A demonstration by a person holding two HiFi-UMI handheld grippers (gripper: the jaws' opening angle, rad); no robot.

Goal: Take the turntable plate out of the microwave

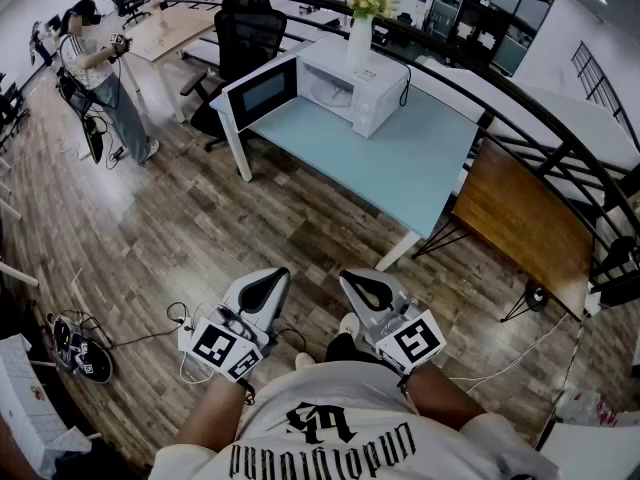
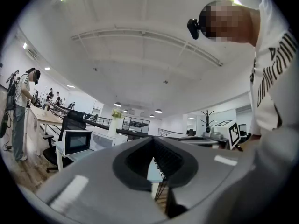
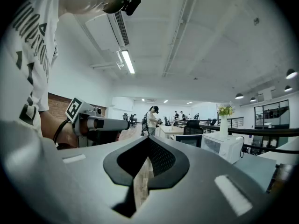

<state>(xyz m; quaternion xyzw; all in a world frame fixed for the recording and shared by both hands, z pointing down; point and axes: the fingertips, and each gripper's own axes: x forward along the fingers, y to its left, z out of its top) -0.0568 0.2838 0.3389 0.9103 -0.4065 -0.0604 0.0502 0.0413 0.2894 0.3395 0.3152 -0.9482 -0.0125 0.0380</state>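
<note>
The white microwave (image 1: 352, 93) stands at the far end of a light blue table (image 1: 400, 163), its door (image 1: 262, 92) swung wide open to the left. The cavity (image 1: 330, 90) looks pale; I cannot make out the turntable plate in it. Both grippers are held close to the person's body, well short of the table. My left gripper (image 1: 264, 280) (image 2: 153, 146) is shut with nothing in it. The right gripper (image 1: 362, 284) (image 3: 148, 143) is shut and empty too. The microwave also shows far off in the left gripper view (image 2: 77, 143) and the right gripper view (image 3: 223, 146).
A white vase of yellow flowers (image 1: 360, 33) stands on top of the microwave. A black office chair (image 1: 245, 38) sits behind the table, a brown wooden table (image 1: 525, 218) to its right by a black railing. A person (image 1: 95, 78) stands far left. Cables and a device (image 1: 80, 353) lie on the floor.
</note>
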